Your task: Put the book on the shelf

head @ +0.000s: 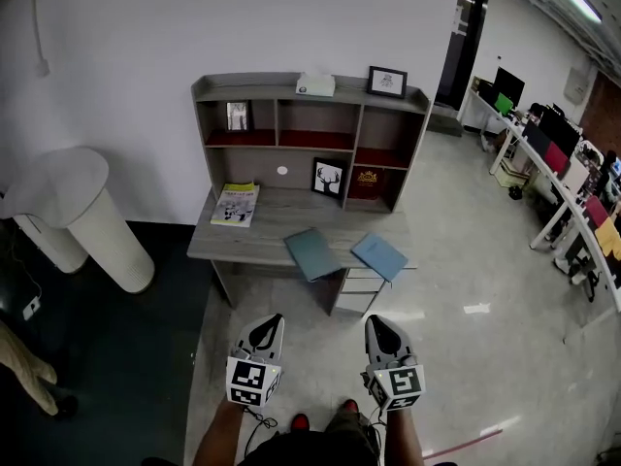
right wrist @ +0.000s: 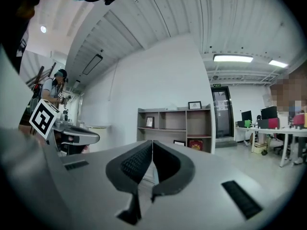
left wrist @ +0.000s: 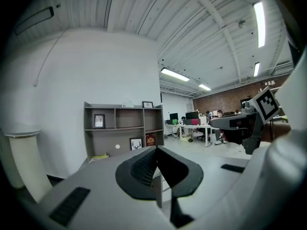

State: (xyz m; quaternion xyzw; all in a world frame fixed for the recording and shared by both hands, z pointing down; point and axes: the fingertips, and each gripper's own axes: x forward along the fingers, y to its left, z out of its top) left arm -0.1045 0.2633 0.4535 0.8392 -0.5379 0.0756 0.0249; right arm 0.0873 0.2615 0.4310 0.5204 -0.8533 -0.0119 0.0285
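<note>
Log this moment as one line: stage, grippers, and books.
stage: not started | left gripper: shut, empty | right gripper: shut, empty | blue books: flat on desk

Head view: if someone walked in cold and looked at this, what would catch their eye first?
Probably the grey desk with its shelf unit against the white wall, mid-frame, with a blue book and a second blue book lying flat near its front edge. Next, the left gripper and right gripper at the bottom, both shut and empty, held side by side short of the desk.
</note>
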